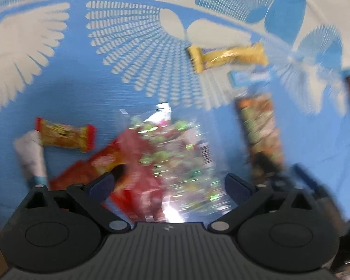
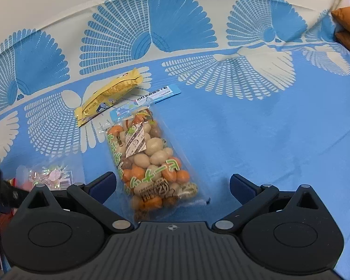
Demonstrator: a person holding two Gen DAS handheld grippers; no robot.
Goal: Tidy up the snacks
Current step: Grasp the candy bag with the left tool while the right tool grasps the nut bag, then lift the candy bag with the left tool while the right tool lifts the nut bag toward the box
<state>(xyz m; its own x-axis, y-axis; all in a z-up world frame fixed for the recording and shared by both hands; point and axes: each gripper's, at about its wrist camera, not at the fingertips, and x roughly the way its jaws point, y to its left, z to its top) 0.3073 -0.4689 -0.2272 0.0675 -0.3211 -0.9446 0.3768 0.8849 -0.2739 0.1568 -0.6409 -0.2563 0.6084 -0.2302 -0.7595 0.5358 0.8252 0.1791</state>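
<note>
The clear bag of coated nuts (image 2: pixel 149 161) lay lengthwise on the blue patterned cloth (image 2: pixel 268 128), just below the yellow snack packet (image 2: pixel 109 98). It looked light, crinkly and slippery; you would likely do best pinching across its filled middle. Your right gripper (image 2: pixel 172 186) stood wide and empty over its lower end. Your left gripper (image 1: pixel 169 186), also wide, hovered over the clear candy bag (image 1: pixel 175 154), gripping nothing.

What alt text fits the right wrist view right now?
The open right gripper hovers over a clear bag of orange and cream coated nuts on a blue fan-patterned cloth. Behind it lie a yellow packet and a thin blue sachet.
</note>
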